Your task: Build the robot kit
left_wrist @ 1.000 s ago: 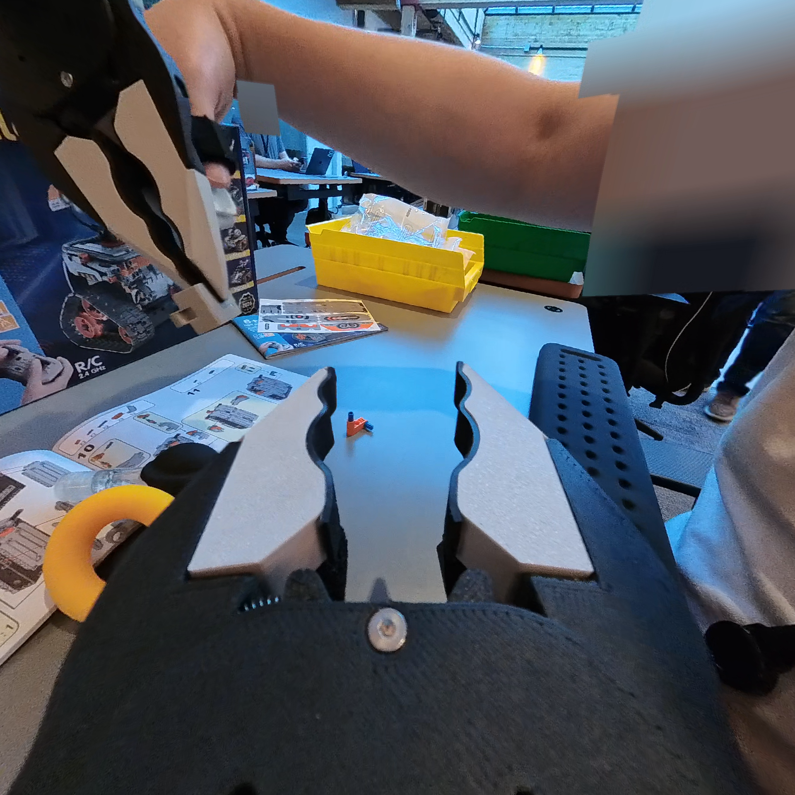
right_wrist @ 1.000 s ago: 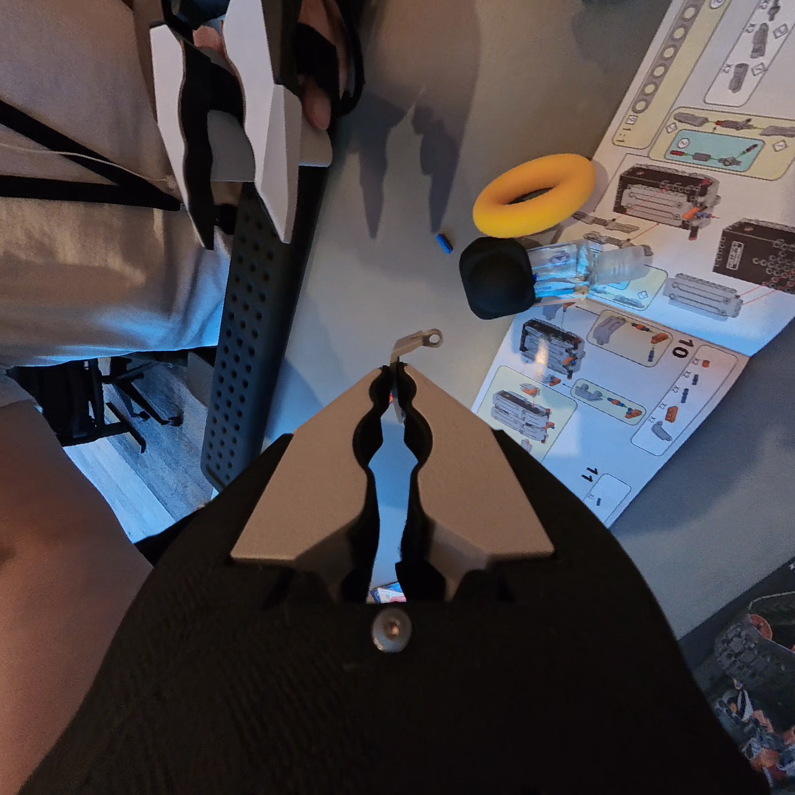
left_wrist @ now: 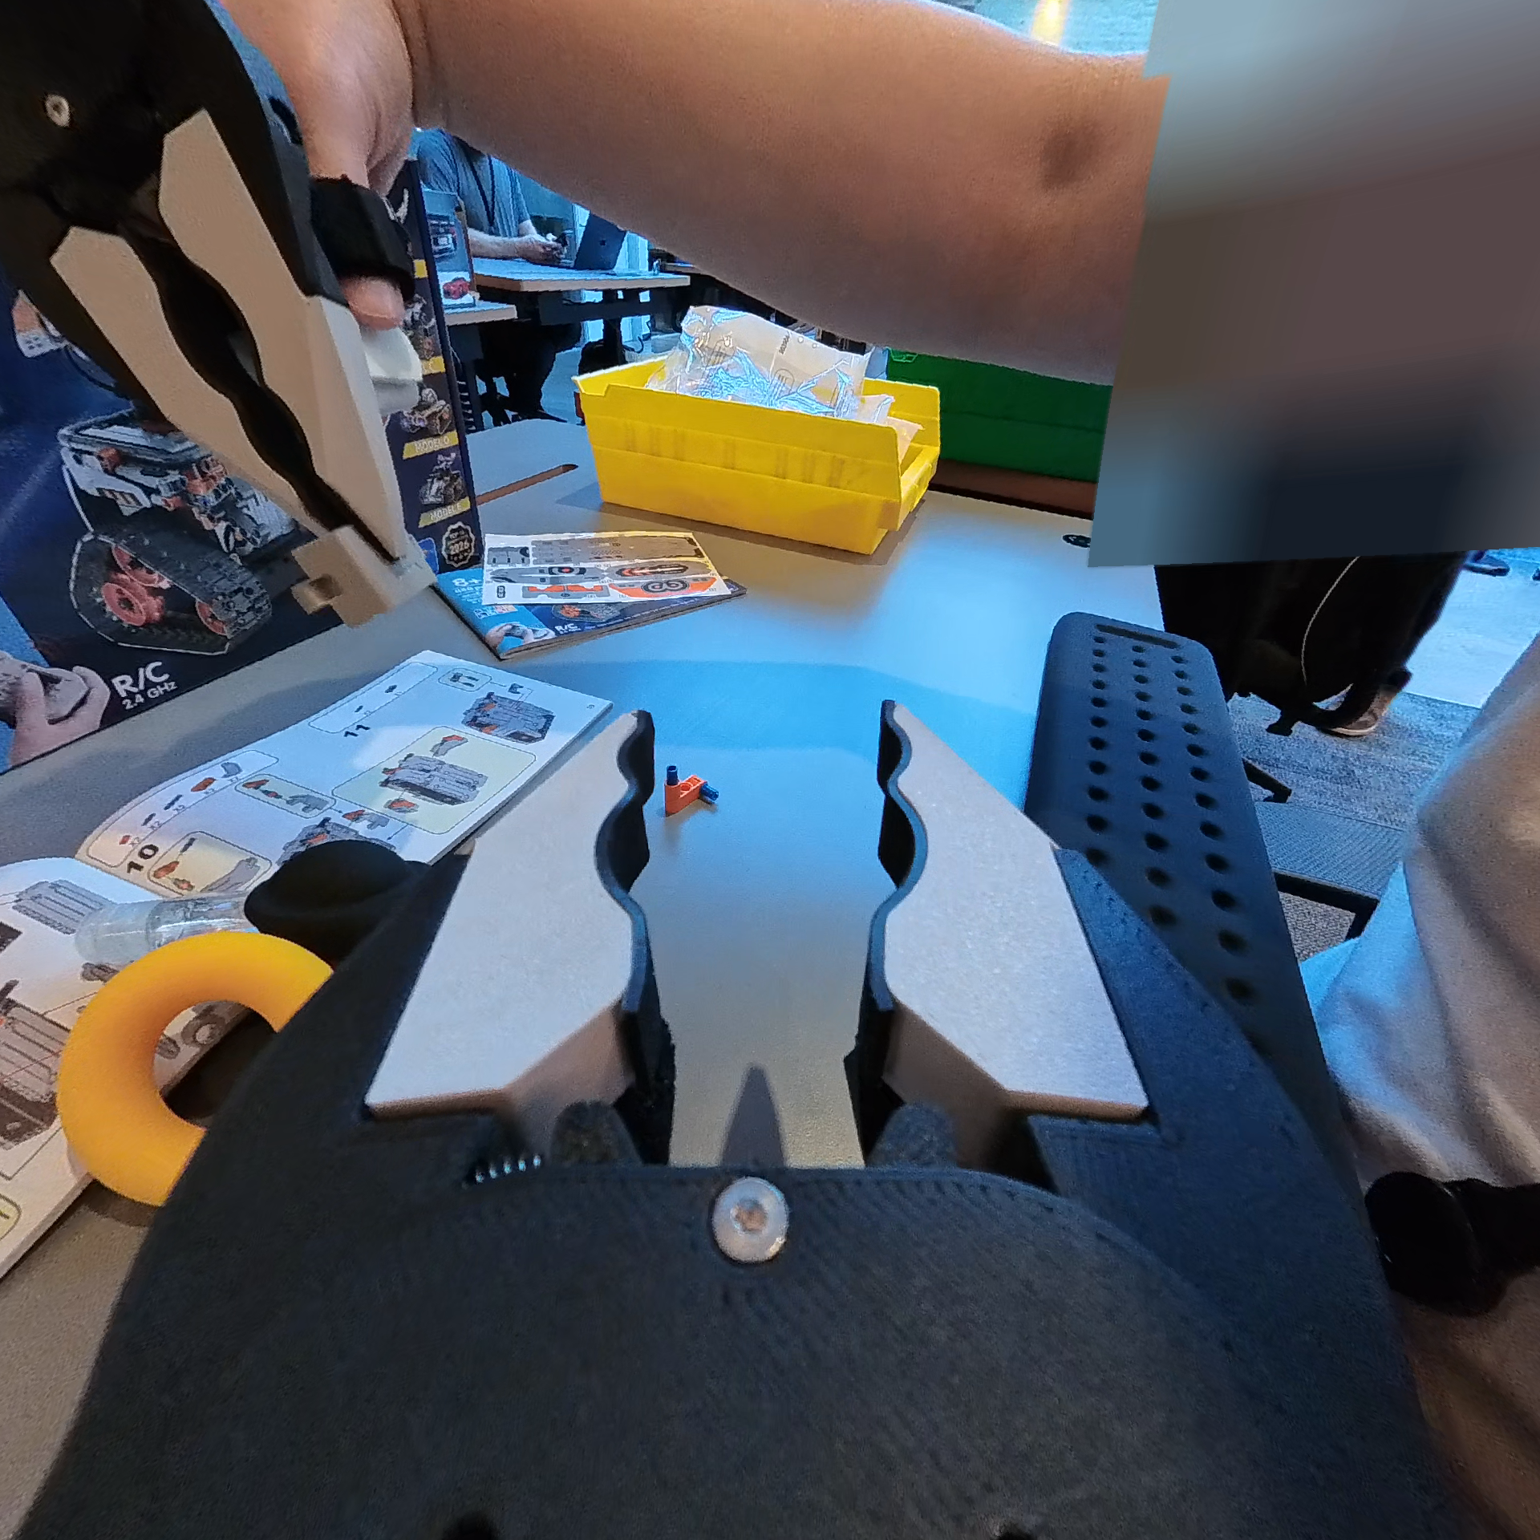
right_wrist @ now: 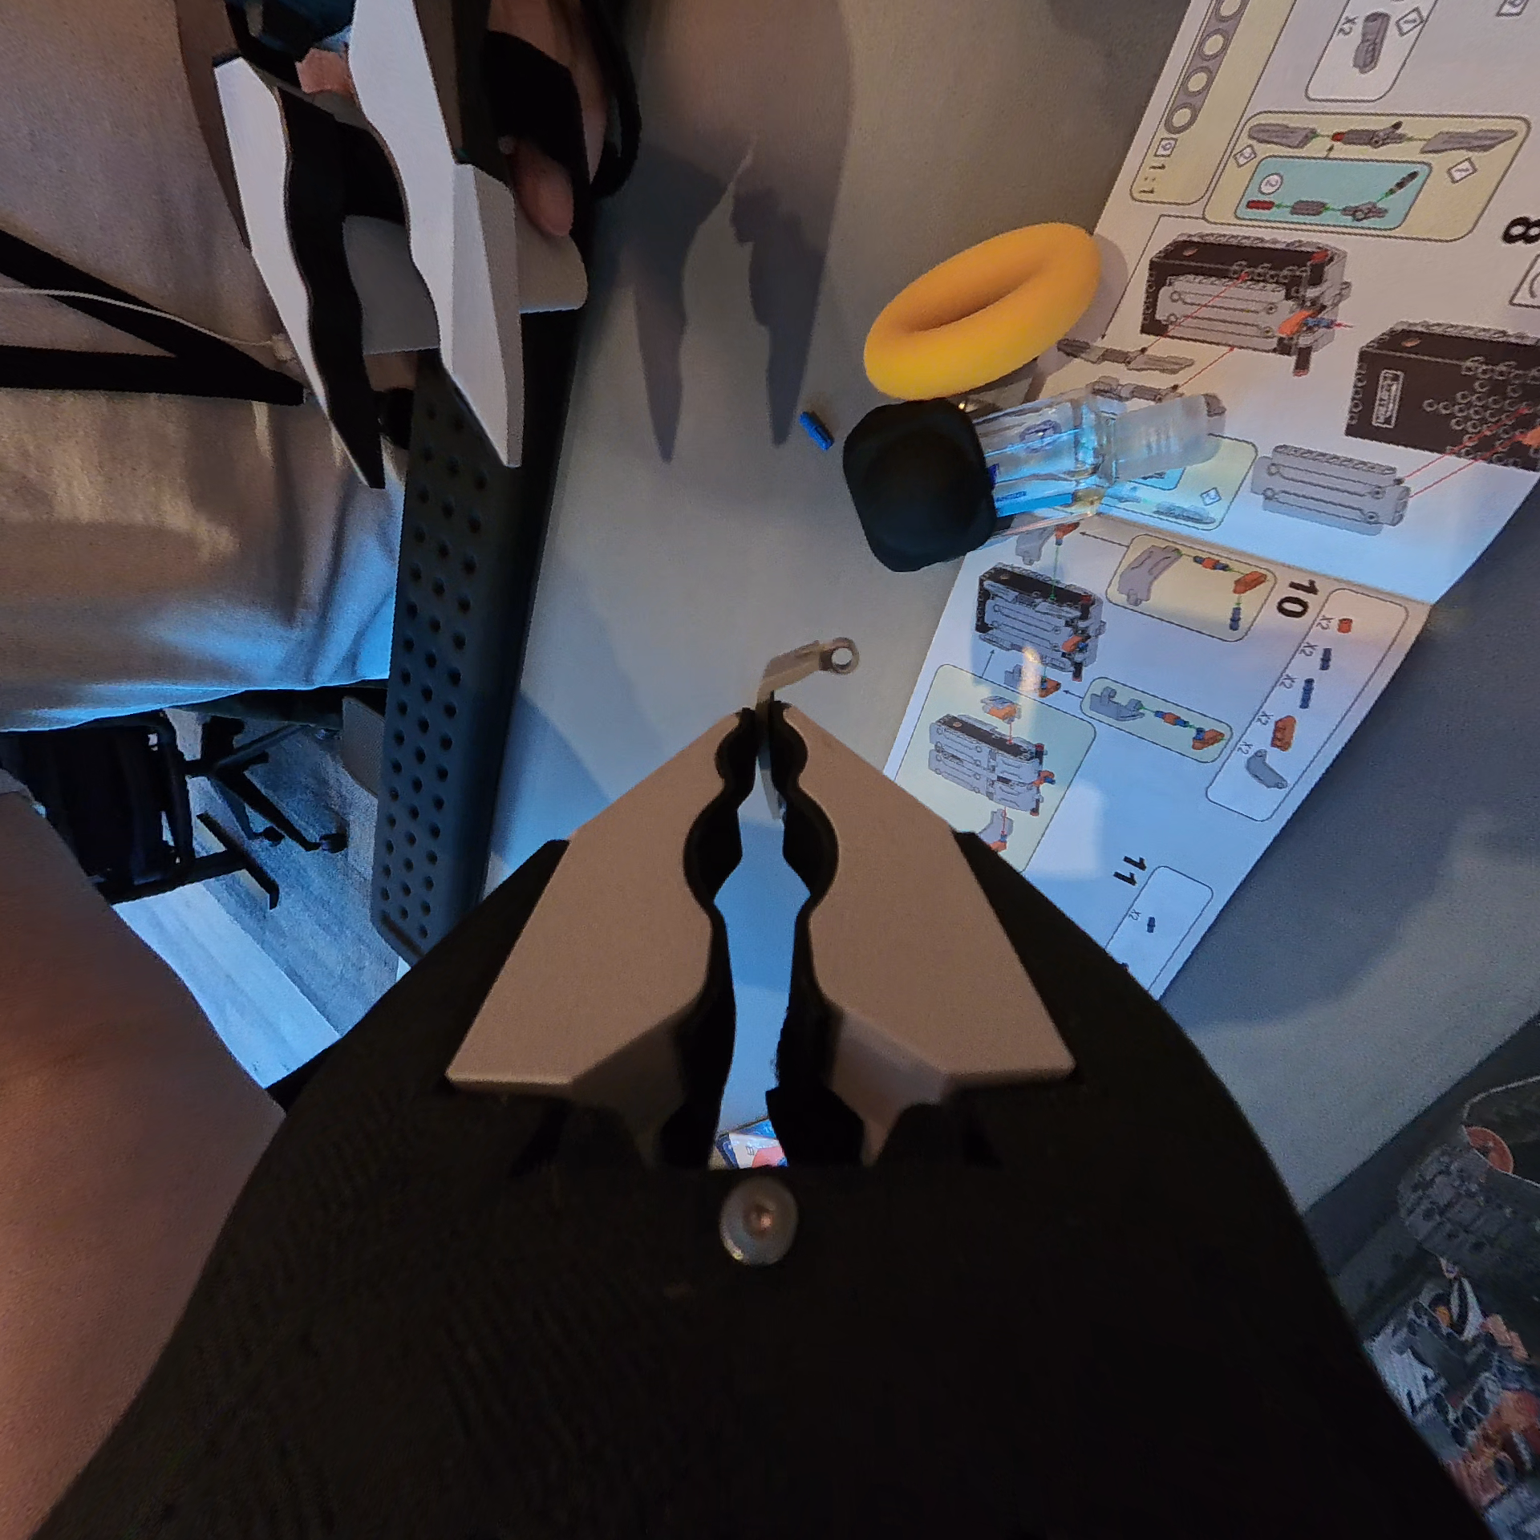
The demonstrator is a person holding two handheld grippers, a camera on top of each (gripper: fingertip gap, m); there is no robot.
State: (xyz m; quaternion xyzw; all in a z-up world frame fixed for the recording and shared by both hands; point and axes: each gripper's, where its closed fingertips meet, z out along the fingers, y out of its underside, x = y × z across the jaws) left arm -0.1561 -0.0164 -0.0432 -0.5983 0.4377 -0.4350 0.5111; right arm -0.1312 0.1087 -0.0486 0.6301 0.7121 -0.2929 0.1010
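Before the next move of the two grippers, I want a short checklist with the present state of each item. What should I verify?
1. Right gripper shut on the grey bent piece: ok, pinched at the fingertips, its ringed end sticking out.
2. Left gripper open: ok, wide gap, nothing between the fingers.
3. Orange and blue piece free on the table: ok, just ahead of the left gripper, untouched.
4. Small blue pin clear of other things: ok, alone near the black-capped clear bottle.
5. Instruction booklet readable: not ok, the bottle and the yellow ring lie partly on it.
6. Firmness of the right grip: cannot tell.
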